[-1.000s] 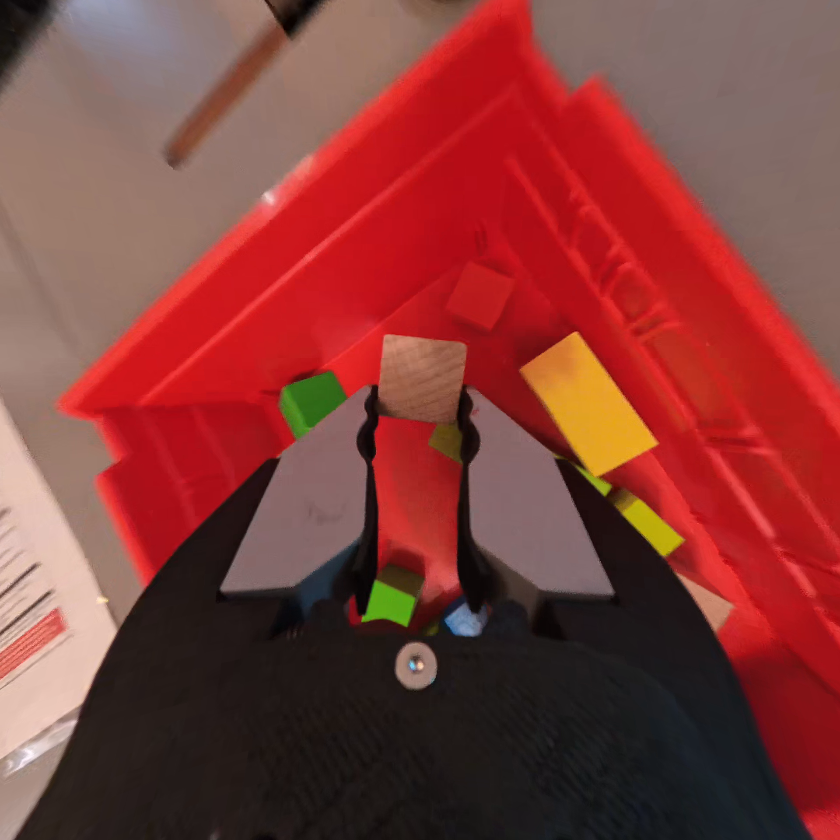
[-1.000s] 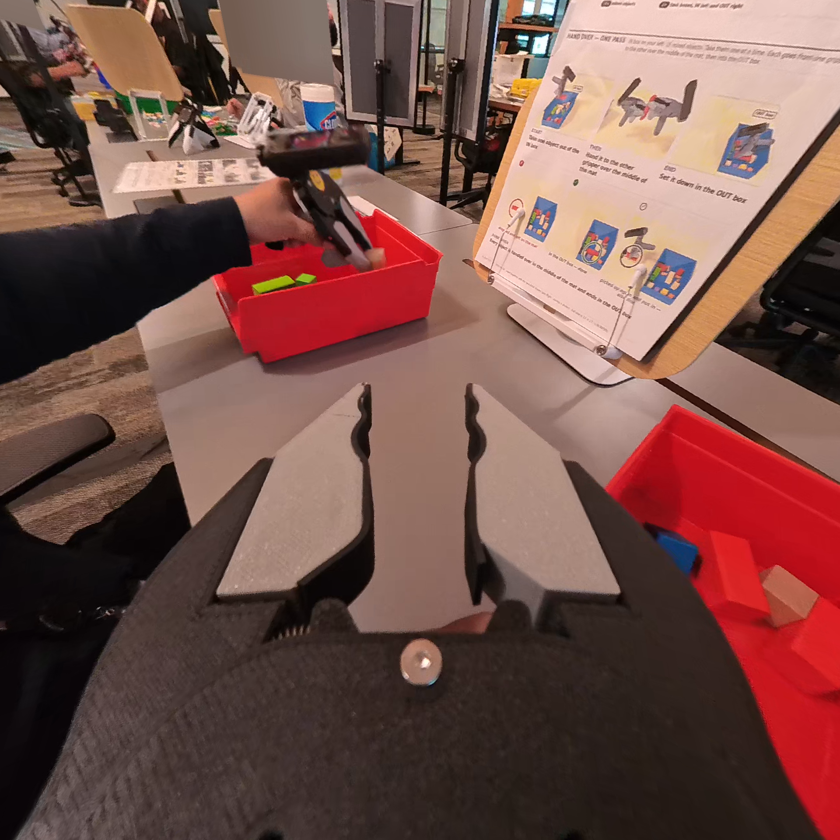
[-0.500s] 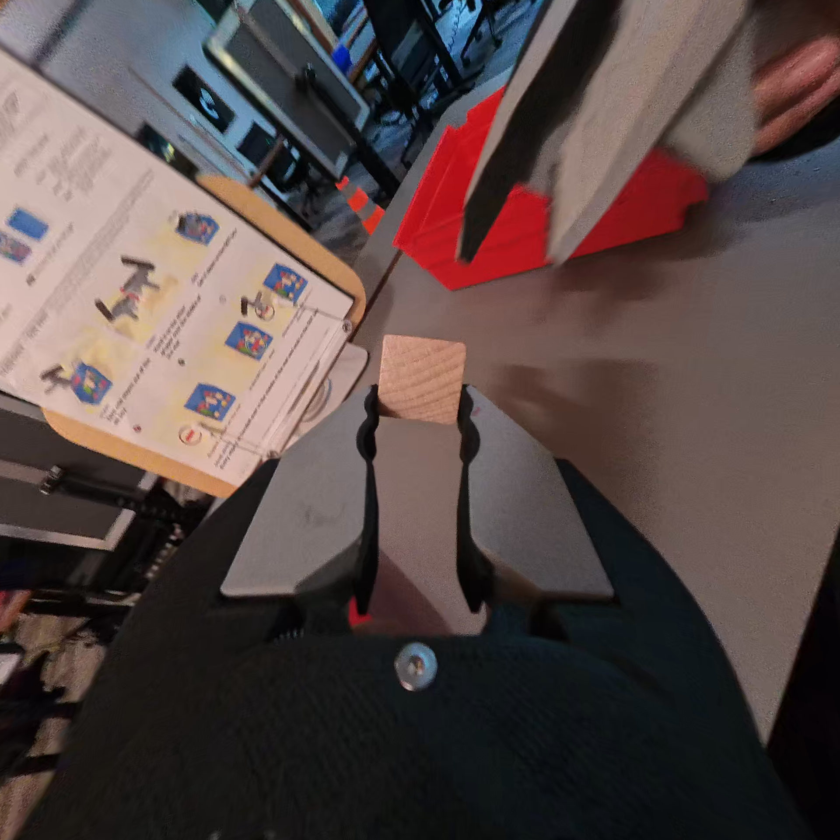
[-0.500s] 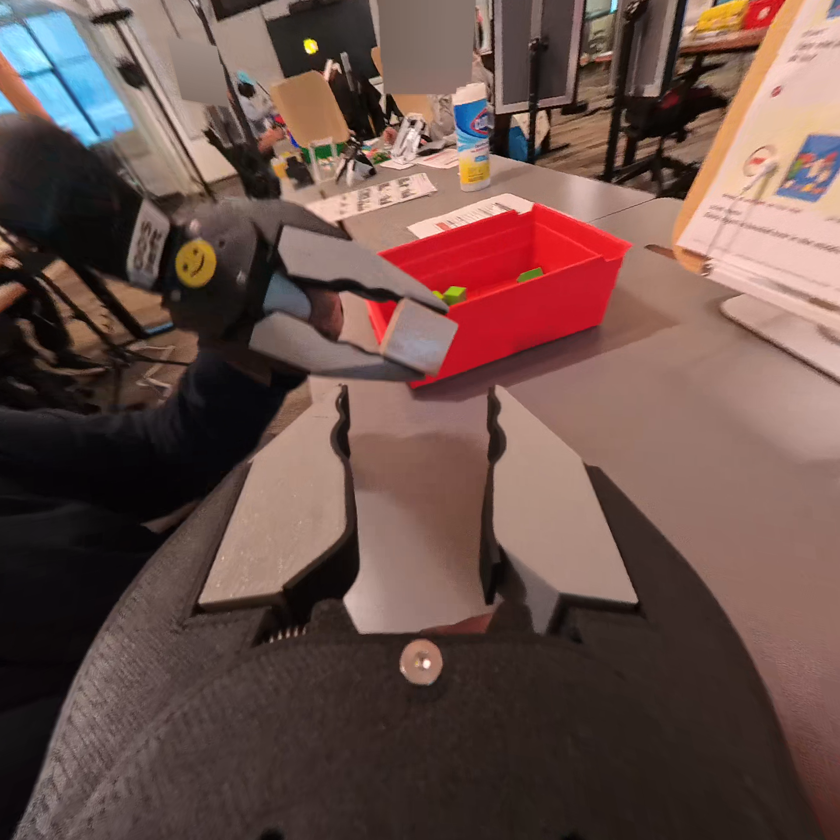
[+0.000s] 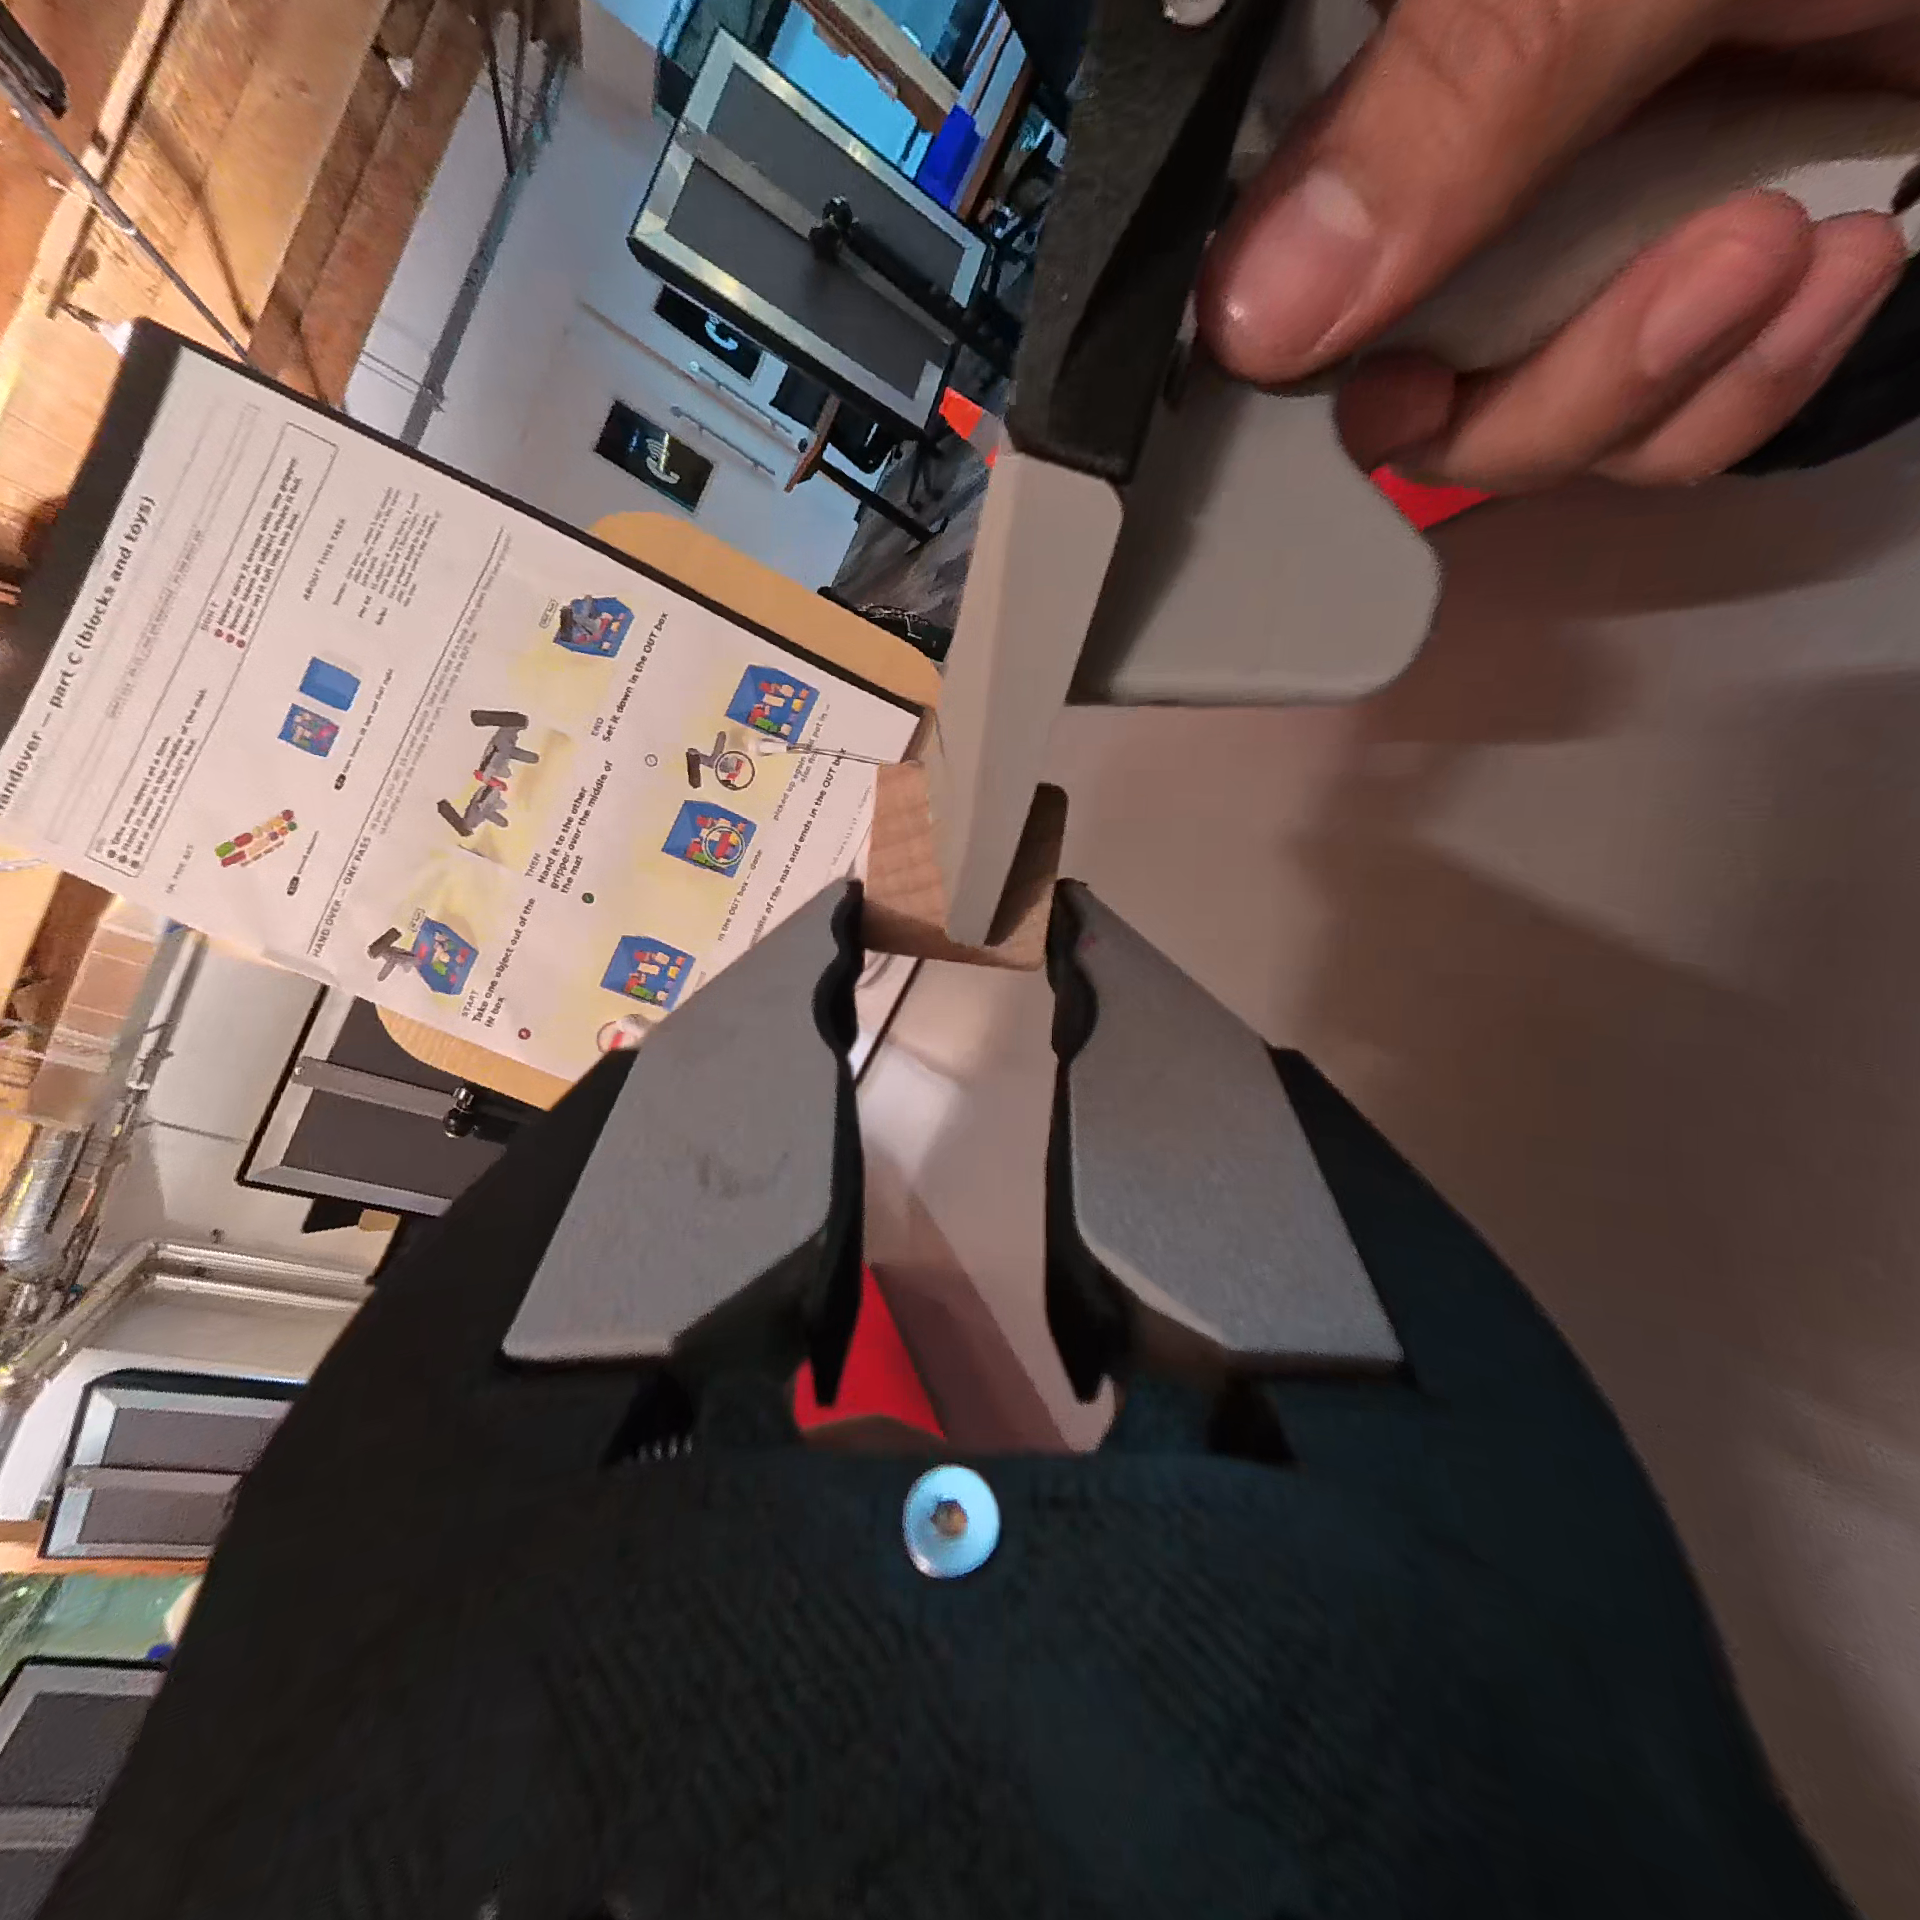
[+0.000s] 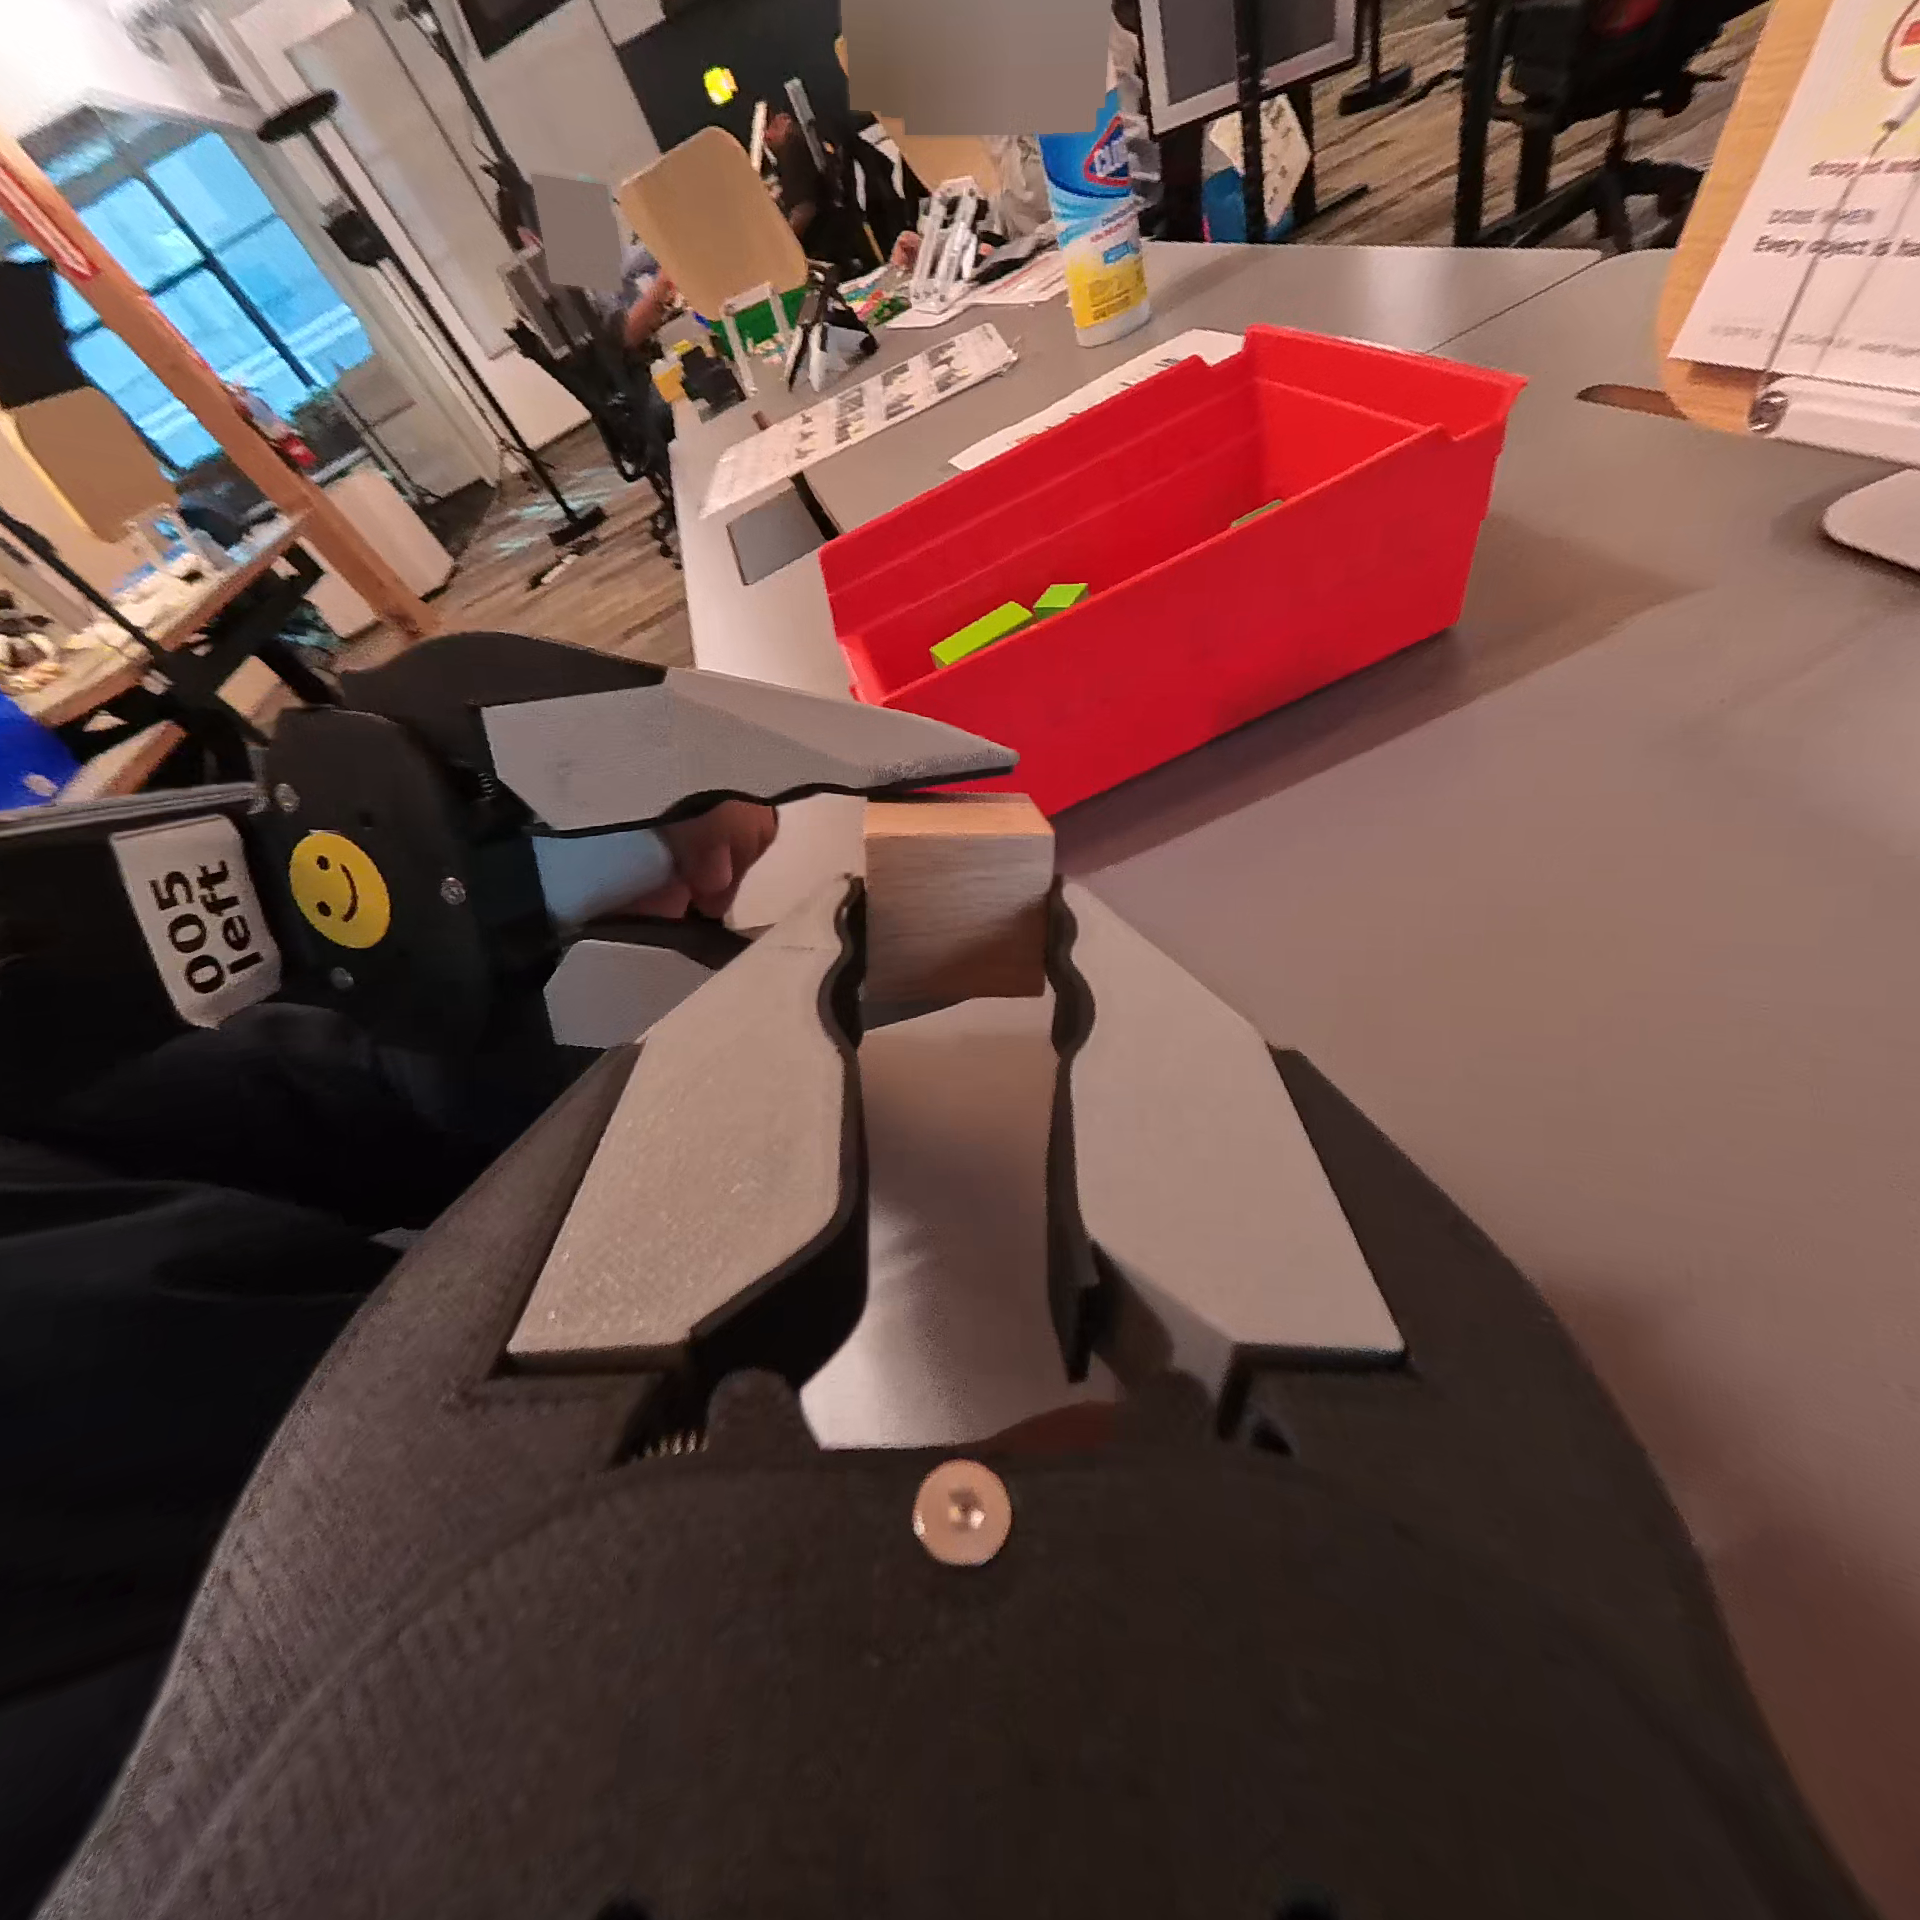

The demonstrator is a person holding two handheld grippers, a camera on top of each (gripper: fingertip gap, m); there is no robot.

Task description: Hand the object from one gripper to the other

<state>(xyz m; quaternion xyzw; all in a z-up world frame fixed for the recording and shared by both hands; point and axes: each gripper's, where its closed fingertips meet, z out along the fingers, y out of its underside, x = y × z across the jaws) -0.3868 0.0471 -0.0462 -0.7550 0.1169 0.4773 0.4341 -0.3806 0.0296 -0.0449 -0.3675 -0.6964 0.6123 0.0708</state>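
Note:
A plain wooden cube is held above the grey table. My right gripper is shut on it, one pad pressed on each side. My left gripper comes in from the left in the right wrist view, and its upper finger lies on the cube's top face. Its lower finger is hidden under the cube. In the left wrist view my left gripper is also shut on the cube, with both pads on it. One finger of the right gripper crosses the cube's front face.
A red bin with green blocks stands on the table behind the cube. An instruction sheet on a wooden stand is at the table's far side. A wipes canister stands farther back. A hand grips the right gripper's handle. Both grippers' tips are close together, under 4 cm apart.
My left gripper carried the wooden cube out of the red bin to the middle of the table. My right gripper opened wider, moved in, and closed on the cube.

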